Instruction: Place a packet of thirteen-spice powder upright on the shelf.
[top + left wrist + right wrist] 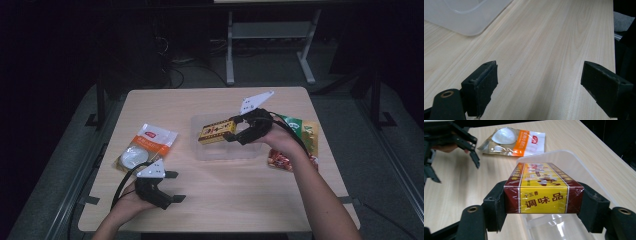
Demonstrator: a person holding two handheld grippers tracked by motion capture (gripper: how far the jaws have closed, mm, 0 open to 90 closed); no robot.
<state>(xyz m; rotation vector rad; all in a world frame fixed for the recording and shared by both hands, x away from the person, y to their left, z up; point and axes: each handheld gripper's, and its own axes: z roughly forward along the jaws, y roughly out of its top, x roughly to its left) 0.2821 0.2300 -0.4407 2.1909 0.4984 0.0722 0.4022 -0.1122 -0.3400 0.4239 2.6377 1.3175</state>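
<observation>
— Dark room all around, and a pale wooden table (220,200) is sitting in the middle. What is happening on it?

— A person is holding a black tool in each hand. The right gripper (231,134) is squeezing a yellow and red box (217,132) between its two jaws. You can see it up close in the right gripper view, where the box (544,192) is sitting flat with a jaw pressing on each side.

— Where is the box hanging?

— It is hovering over a clear plastic tub (222,152) near the middle of the table. I cannot tell if it is touching the tub.

— And the other tool?

— The left gripper (176,186) is resting near the left front of the table, and its jaws are spread wide with nothing between them. Just wood is lying under them in the left gripper view, with a corner of the tub (461,17) farther off.

— Anything else lying around?

— An orange and white bag (145,146) is lying on the left side, just beyond the left gripper. Some colourful snack packets (297,132) are lying on the right, partly hiding under the person's right hand (280,140).
</observation>
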